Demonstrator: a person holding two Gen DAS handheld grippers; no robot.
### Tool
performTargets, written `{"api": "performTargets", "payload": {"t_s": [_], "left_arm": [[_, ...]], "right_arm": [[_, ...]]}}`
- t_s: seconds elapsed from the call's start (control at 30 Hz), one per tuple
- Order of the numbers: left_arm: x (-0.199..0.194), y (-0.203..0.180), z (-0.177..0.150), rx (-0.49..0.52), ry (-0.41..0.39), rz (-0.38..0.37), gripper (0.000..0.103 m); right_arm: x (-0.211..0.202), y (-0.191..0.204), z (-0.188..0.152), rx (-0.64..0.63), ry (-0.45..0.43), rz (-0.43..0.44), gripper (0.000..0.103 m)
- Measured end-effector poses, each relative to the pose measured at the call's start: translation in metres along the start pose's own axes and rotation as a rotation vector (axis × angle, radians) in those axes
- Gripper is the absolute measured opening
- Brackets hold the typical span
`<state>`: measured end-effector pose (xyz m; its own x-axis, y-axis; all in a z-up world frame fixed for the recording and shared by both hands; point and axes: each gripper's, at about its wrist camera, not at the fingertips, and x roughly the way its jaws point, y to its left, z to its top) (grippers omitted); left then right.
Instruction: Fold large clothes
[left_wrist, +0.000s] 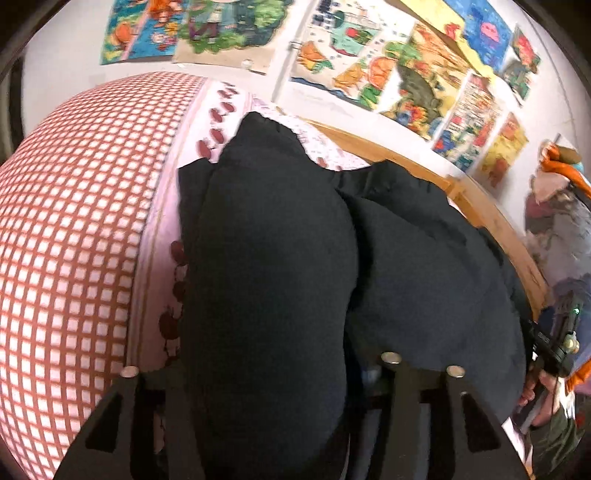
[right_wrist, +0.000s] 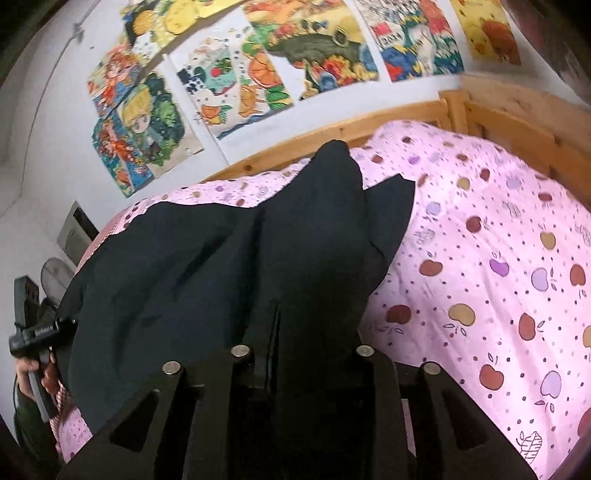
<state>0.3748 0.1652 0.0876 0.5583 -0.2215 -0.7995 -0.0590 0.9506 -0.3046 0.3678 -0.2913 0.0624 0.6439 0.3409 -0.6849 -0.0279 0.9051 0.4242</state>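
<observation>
Both sets of fingers were clenched on the black garment (right_wrist: 236, 266): left gripper (left_wrist: 291, 373), right gripper (right_wrist: 301, 354). It hung bunched over the apple-print bedspread (right_wrist: 498, 258). Thick folds might slip free, spoiling the fold's alignment.

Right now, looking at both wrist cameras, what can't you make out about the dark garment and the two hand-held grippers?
- Left wrist view: the black fabric garment bulges over the left hand-held gripper, hiding its fingertips and grasp.
- Right wrist view: dark cloth covers the right hand-held gripper; its fingertips blend into it.
- Garment type: bunched folds hide sleeves or legs in both views.
- Pink apple-print bedspread: cut off by the right wrist frame edge.
</observation>
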Motion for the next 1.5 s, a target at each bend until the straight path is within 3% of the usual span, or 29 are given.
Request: {"api": "performTargets", "payload": {"t_s": [0.07, 0.1, 0.17, 0.33, 0.43, 0.53, 0.67, 1.03, 1.2, 1.27, 1.5], "left_arm": [[-0.004, 0.006, -0.003, -0.04, -0.023, 0.041, 0.078], [-0.007, 0.008, -0.004, -0.057, -0.04, 0.076, 0.082], [-0.015, 0.013, -0.008, -0.068, -0.079, 0.14, 0.09], [-0.027, -0.002, -0.021, 0.068, -0.159, 0.288, 0.095], [-0.052, -0.016, -0.031, 0.082, -0.267, 0.272, 0.103], [-0.077, -0.032, -0.038, 0.087, -0.379, 0.24, 0.103], [-0.107, -0.045, -0.053, 0.085, -0.488, 0.218, 0.103], [-0.158, -0.077, -0.079, 0.159, -0.583, 0.207, 0.103], [-0.176, -0.089, -0.088, 0.193, -0.615, 0.188, 0.103], [-0.182, -0.092, -0.091, 0.201, -0.619, 0.182, 0.103], [-0.195, -0.104, -0.104, 0.233, -0.66, 0.224, 0.103]], "right_arm": [[0.002, -0.003, -0.001, 0.015, 0.02, -0.016, 0.044], [0.002, -0.002, -0.002, 0.018, 0.026, -0.033, 0.05], [0.0, 0.001, -0.006, 0.006, 0.018, -0.099, 0.078], [-0.013, 0.024, -0.008, -0.158, -0.064, -0.312, 0.079], [-0.029, 0.041, -0.012, -0.213, -0.145, -0.358, 0.084], [-0.049, 0.058, -0.016, -0.234, -0.207, -0.33, 0.091], [-0.072, 0.077, -0.019, -0.261, -0.257, -0.278, 0.092], [-0.133, 0.105, -0.03, -0.284, -0.414, -0.23, 0.094], [-0.153, 0.117, -0.04, -0.303, -0.457, -0.221, 0.094], [-0.159, 0.122, -0.045, -0.309, -0.474, -0.222, 0.099], [-0.175, 0.134, -0.054, -0.318, -0.502, -0.194, 0.101]]}}
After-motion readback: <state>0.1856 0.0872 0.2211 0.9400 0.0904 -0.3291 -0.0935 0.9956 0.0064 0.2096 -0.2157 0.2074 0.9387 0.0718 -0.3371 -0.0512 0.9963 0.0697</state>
